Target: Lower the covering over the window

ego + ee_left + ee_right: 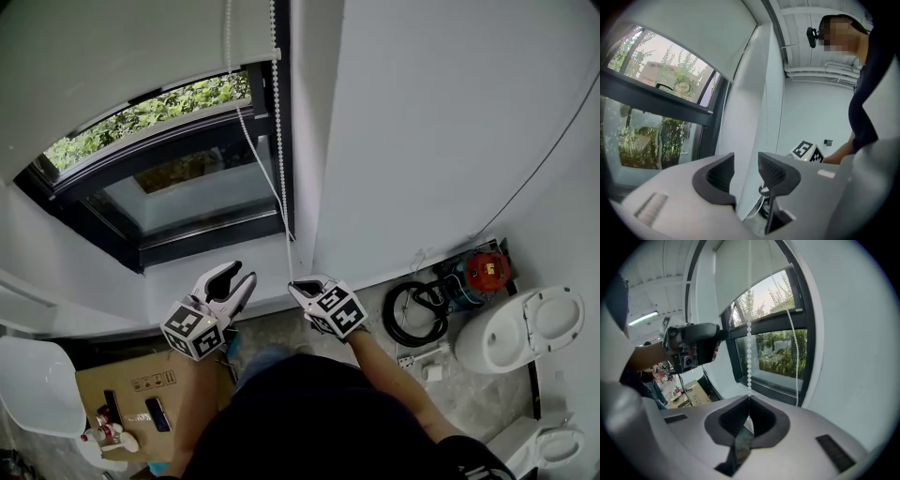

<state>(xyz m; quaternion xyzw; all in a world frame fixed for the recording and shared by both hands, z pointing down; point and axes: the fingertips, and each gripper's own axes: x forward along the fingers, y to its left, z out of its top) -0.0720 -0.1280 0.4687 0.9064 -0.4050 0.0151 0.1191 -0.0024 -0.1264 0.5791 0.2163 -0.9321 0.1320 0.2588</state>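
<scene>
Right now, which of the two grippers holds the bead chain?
The right gripper: its jaws are shut on one strand of the bead chain. The left gripper stands open with nothing between its jaws.

- White plastic bead cord (749,333): smooth, a little shiny.
- White cloth window blind (736,282): matt, flat.
- Brown cardboard box (122,386), at 8 o'clock: dull, papery.
- White toilet bowl (511,339), at 4 o'clock: glossy, smooth.

The bead chain (277,141) and the blind (122,56) run off the head view's top edge; the cardboard box (122,384) carries print too small to read.
</scene>
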